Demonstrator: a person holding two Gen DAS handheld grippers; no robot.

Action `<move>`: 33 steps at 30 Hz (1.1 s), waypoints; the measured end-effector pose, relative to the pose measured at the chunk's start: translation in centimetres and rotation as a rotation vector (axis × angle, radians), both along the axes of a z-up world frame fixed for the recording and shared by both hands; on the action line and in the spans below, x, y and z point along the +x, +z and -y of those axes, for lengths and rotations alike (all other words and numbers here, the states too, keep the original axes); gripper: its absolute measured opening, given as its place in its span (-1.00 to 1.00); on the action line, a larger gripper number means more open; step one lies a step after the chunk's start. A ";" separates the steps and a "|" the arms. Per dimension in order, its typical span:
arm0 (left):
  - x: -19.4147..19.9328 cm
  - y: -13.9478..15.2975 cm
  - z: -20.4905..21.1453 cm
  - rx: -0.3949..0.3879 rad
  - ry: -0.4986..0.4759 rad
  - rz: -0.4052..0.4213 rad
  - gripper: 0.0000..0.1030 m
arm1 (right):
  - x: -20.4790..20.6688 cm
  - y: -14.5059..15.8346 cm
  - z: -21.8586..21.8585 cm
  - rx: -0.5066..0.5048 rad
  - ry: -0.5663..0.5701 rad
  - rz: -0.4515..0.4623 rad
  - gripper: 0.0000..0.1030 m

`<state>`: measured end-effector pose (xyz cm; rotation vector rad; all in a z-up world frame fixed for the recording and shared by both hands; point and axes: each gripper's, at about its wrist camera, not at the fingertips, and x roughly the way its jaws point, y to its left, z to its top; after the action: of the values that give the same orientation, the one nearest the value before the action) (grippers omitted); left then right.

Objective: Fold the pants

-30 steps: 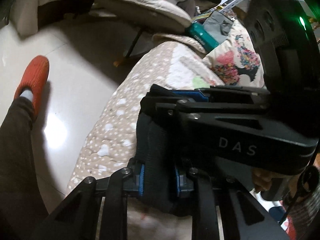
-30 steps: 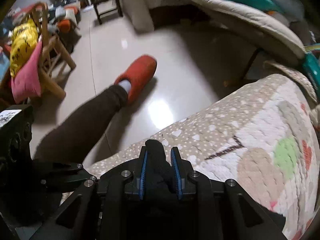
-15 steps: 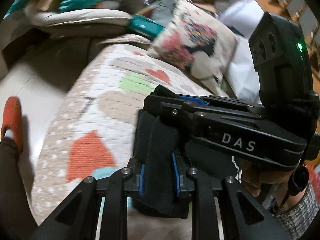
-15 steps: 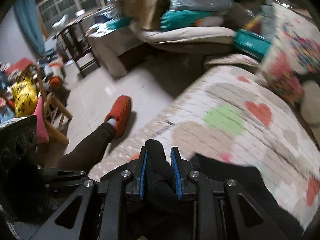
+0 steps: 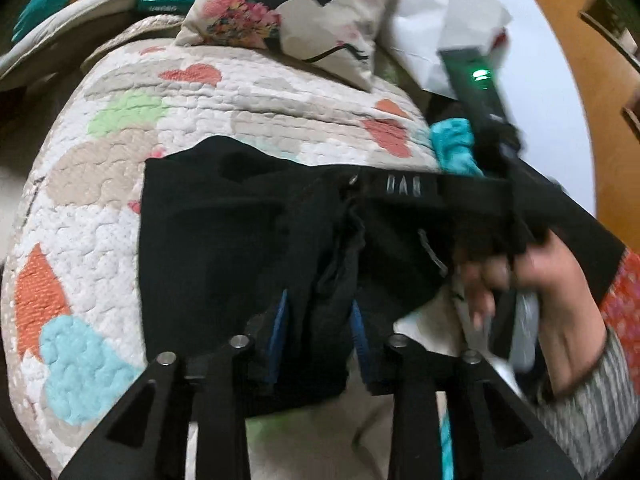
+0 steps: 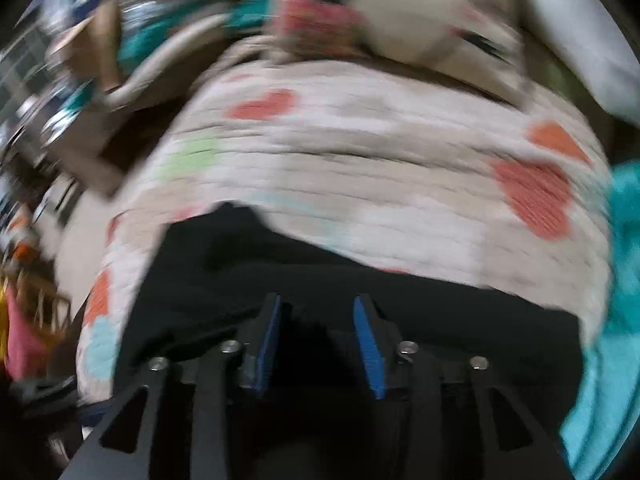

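Black pants [image 5: 208,248] lie spread on a heart-patterned quilt [image 5: 248,96]. My left gripper [image 5: 319,328] hangs just above their near edge. Its jaws are opening, and a bunched fold of the black cloth still stands loosely between the blue pads [image 5: 280,320]. The right gripper's black arm [image 5: 404,189] crosses the left wrist view just above the pants, held by a person's hand [image 5: 520,280]. In the blurred right wrist view the pants [image 6: 400,296] lie under my right gripper [image 6: 319,340]. Its jaws are also opening, and black cloth sits low in the gap, clear of the pads [image 6: 368,344].
A flowered pillow [image 5: 288,12] leans at the quilt's far end, with a white sheet [image 5: 440,20] beside it. Teal cloth [image 5: 456,148] lies at the quilt's right edge. A cushioned chair [image 5: 60,12] stands beyond the quilt at top left. The quilt drops away on the left.
Both grippers swung from over the floor side onto the quilt, carrying the black cloth. The pants now lie spread on the quilt, and both pairs of pads stand wider apart.
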<state>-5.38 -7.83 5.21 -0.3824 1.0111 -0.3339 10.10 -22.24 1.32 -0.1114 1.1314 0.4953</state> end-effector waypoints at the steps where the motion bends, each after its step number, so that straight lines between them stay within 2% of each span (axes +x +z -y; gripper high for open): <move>1: -0.7 0.4 -0.7 0.001 0.001 0.012 -0.25 | 0.3 0.3 1.0 -0.001 -0.046 -0.004 -0.13; 4: -2.3 1.4 -3.9 0.020 0.057 0.033 -0.09 | 0.8 1.9 3.5 0.032 -0.157 0.034 -0.11; 6: -2.7 1.4 -6.3 0.015 0.129 0.023 -0.07 | 0.3 3.3 3.9 0.078 -0.184 0.064 -0.10; 9: -2.7 0.0 -10.3 -0.033 0.285 -0.044 -0.07 | -1.3 4.9 2.4 0.174 -0.128 0.104 -0.10; 11: -2.6 -0.9 -11.4 -0.042 0.322 -0.063 -0.07 | -2.6 5.3 0.8 0.245 -0.057 0.098 -0.10; 12: -2.7 -1.3 -11.6 -0.026 0.333 -0.069 -0.07 | -3.3 5.2 -0.4 0.250 -0.015 0.101 -0.10; 14: -2.8 -1.8 -11.4 -0.008 0.334 -0.081 -0.07 | -4.6 4.5 -3.5 0.188 0.066 0.118 -0.10; 15: -2.7 -2.3 -11.2 -0.009 0.328 -0.091 -0.07 | -5.4 3.5 -5.4 0.113 0.098 0.134 -0.08; 17: -2.8 -2.9 -10.9 -0.009 0.322 -0.102 -0.07 | -6.5 1.6 -7.7 0.006 0.124 0.158 0.16; 18: -2.6 -3.2 -10.7 -0.011 0.321 -0.104 -0.07 | -6.9 0.5 -8.8 -0.046 0.135 0.170 0.20; 21: -2.1 -3.6 -10.5 -0.015 0.313 -0.105 -0.07 | -7.9 -2.3 -9.6 -0.201 0.140 0.183 0.18; 24: -1.4 -3.7 -10.2 -0.025 0.285 -0.095 -0.07 | -8.0 -2.0 -6.9 -0.332 0.037 0.212 0.18; 28: -0.3 -4.6 -9.1 -0.037 0.235 -0.101 -0.07 | -8.2 -1.1 -1.3 -0.506 -0.113 0.204 0.48; 30: 0.0 -5.2 -8.5 -0.035 0.214 -0.112 -0.07 | -7.9 -1.0 1.3 -0.610 -0.182 0.205 0.48; 31: 0.1 -5.3 -8.4 -0.035 0.208 -0.115 -0.07 | -7.8 -0.6 2.5 -0.643 -0.219 0.217 0.48; 33: 0.2 -5.6 -8.0 -0.035 0.196 -0.116 -0.07 | -7.3 0.5 4.0 -0.617 -0.283 0.229 0.48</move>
<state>-5.21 0.21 -0.43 -0.5336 1.0725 -0.1540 2.76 -26.27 1.78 -0.5233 1.0214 -0.1298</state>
